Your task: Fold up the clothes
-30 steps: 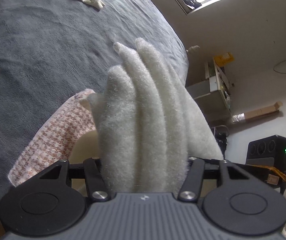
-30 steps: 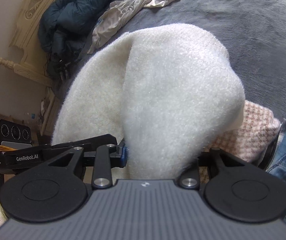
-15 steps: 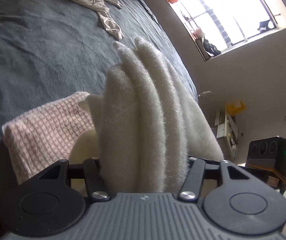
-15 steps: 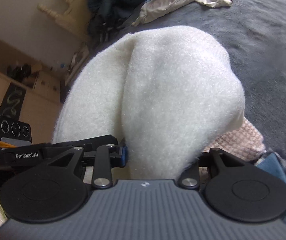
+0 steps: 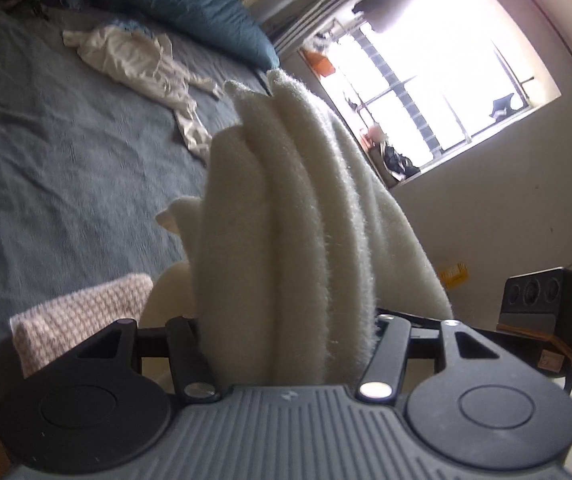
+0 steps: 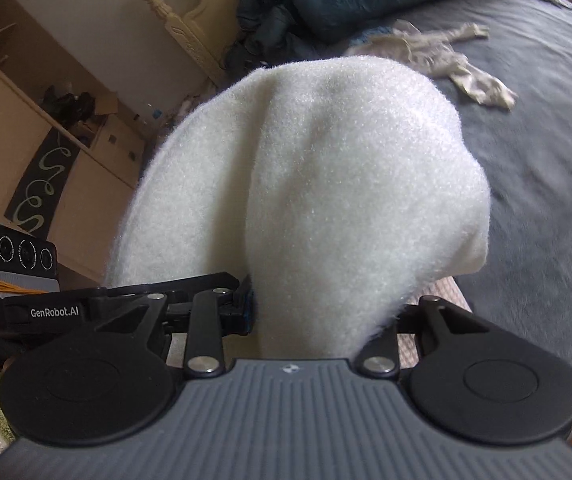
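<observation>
Left wrist view showed the white fleece garment [image 5: 286,216] bunched into thick, soft ridges, standing up from the left claw [image 5: 286,344], whose jaws were clamped on the bundled layers. In the right wrist view the same fleece [image 6: 317,184] rose as a rounded, fuzzy dome from the right claw [image 6: 321,320], gripped narrowly; holding it at both ends probably served to lift it clear and let it hang straight for a fold. Beneath it lay a pink houndstooth cloth [image 5: 82,320] at the near edge of the grey bed [image 5: 54,168]. Farther off sprawled a crumpled cream garment [image 5: 138,60] and a teal duvet [image 5: 190,4].
</observation>
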